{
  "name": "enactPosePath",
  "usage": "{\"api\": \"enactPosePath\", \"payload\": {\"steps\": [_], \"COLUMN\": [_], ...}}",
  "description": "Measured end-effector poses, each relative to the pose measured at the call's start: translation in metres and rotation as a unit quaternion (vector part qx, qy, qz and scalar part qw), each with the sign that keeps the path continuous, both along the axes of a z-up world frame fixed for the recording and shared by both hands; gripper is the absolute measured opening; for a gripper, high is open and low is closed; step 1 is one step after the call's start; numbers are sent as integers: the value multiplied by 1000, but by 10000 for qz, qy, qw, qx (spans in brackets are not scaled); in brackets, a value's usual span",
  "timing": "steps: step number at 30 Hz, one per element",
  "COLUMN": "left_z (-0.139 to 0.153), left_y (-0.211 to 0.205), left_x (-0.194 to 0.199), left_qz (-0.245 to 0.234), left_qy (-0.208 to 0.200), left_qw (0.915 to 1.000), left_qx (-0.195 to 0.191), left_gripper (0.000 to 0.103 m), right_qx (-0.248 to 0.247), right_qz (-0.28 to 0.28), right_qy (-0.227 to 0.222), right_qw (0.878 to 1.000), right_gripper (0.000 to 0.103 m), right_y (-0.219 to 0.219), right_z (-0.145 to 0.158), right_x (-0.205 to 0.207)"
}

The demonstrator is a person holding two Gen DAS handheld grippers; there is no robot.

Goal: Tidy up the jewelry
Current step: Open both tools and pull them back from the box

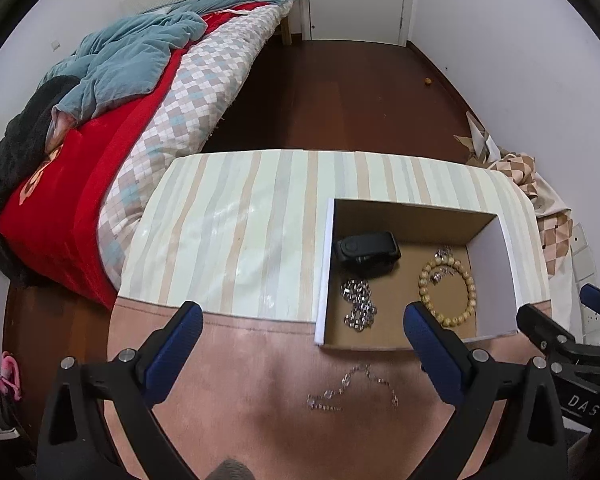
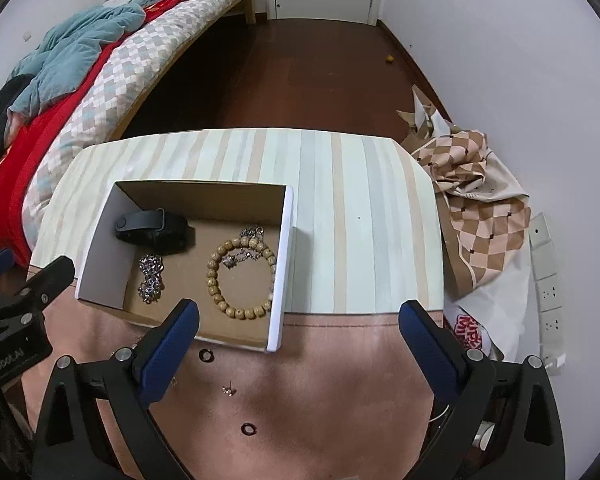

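An open cardboard box with white outer walls sits on the table. It holds a black wristband, a silver chain bracelet and a wooden bead bracelet. A thin silver necklace lies on the pinkish cloth just in front of the box, below my left gripper, which is open and empty. In the right wrist view, two dark rings and a small earring lie on the cloth. My right gripper hangs open over the box's near right corner, holding nothing.
The striped tabletop stretches behind and beside the box. A bed with red and blue covers stands to the left. Checked fabric, a bag and a power strip lie along the right wall. Dark wooden floor lies beyond.
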State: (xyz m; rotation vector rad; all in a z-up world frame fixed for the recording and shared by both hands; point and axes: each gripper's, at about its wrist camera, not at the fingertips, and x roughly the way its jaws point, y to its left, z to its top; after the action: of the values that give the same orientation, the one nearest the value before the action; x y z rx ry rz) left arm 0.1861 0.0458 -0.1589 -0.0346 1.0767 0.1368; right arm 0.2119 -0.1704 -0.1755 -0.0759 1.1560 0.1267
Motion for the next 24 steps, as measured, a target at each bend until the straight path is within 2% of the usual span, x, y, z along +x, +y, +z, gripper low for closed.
{"api": "enactPosePath", "payload": {"steps": [5, 19, 24], "left_z": [16, 86, 107], "left_y": [-4, -16, -20], "left_x": [-17, -75, -92], "left_qz": [-37, -94, -68], "left_qy": [-171, -913, -1195], "left_qw": [9998, 9957, 9928], "left_qx": [7, -92, 39], "left_gripper": [102, 102, 102], "right_qx": [10, 5, 59], "right_qz": [-118, -267, -276], "right_qy": [-208, -1162, -1426], "right_qw": [9997, 9929, 9894], "right_gripper": [101, 101, 101], "right_y": [0, -13, -17], "right_z": [18, 106, 133], "right_x": [-16, -79, -100]}}
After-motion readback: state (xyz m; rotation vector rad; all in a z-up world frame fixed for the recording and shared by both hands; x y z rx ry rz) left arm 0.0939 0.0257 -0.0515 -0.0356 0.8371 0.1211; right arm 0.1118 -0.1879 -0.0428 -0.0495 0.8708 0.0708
